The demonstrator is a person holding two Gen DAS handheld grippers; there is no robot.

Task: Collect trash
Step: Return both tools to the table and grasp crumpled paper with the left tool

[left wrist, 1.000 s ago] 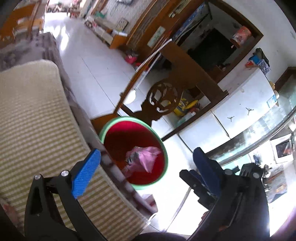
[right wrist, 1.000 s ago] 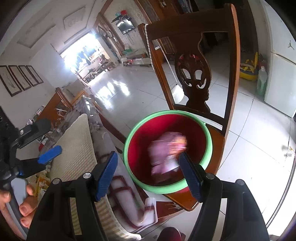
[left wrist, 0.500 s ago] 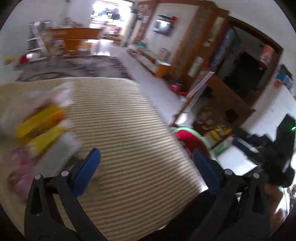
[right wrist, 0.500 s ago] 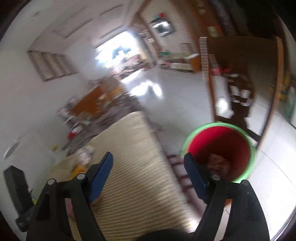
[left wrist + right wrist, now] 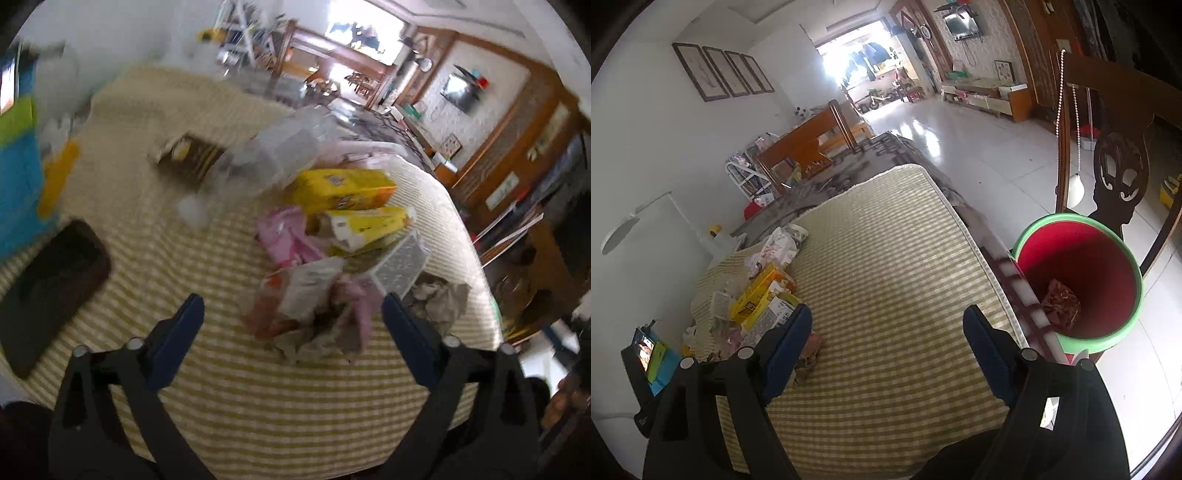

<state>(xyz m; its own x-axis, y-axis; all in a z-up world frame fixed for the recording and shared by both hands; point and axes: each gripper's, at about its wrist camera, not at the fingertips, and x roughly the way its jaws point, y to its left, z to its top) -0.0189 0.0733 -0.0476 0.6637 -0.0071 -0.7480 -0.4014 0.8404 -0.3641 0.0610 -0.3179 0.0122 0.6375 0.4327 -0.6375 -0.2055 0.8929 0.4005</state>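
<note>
Striped yellow-and-cream mat [image 5: 886, 280], spread over a surface with a darker patterned cover [image 5: 849, 170] showing beyond its far edge. On the mat, heaped at one side: two yellow cartons [image 5: 343, 192], pink wrappers [image 5: 288, 236], crumpled paper [image 5: 439, 299], clear plastic packaging [image 5: 280, 151]. Apart from the heap: a dark phone [image 5: 48, 291], lying flat.

The trash pile [image 5: 764, 295] lies on the mat [image 5: 886, 280] at its left side; the bin [image 5: 1082, 277] stands right of the mat, with a wrapper [image 5: 1060, 302] in it.
</note>
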